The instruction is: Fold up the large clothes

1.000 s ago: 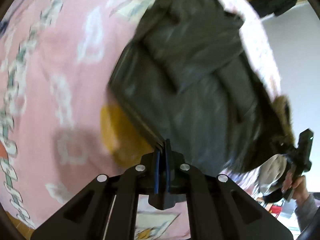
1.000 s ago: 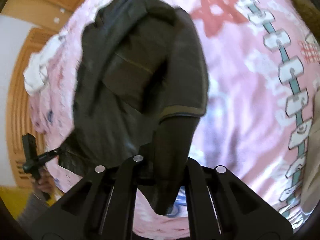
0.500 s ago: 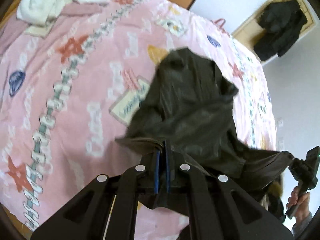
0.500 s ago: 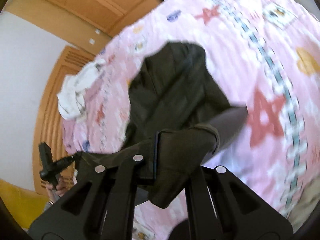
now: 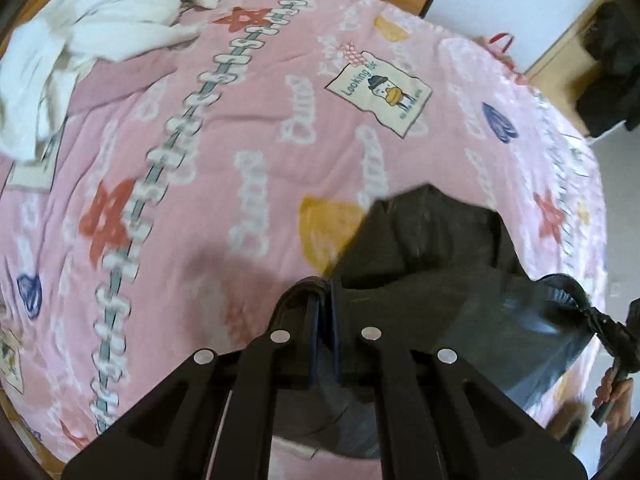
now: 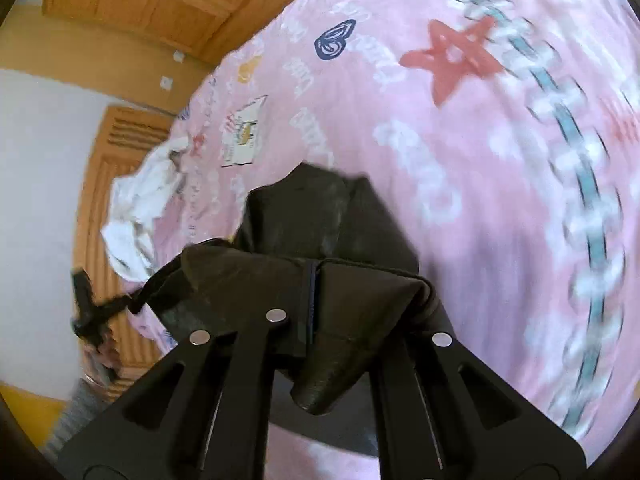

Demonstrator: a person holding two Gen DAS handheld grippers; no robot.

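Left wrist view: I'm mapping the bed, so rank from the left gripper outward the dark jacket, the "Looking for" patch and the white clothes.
1. Dark jacket: clamped in the left gripper, spreading right.
2. "Looking for" patch: on the pink quilt, ahead, slightly right.
3. White clothes: far left corner.

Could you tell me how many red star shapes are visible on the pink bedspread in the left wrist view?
3 clear ones: one star near the white clothes, one star at left, one star at right beyond the dark jacket. Others may be hidden or cut off.
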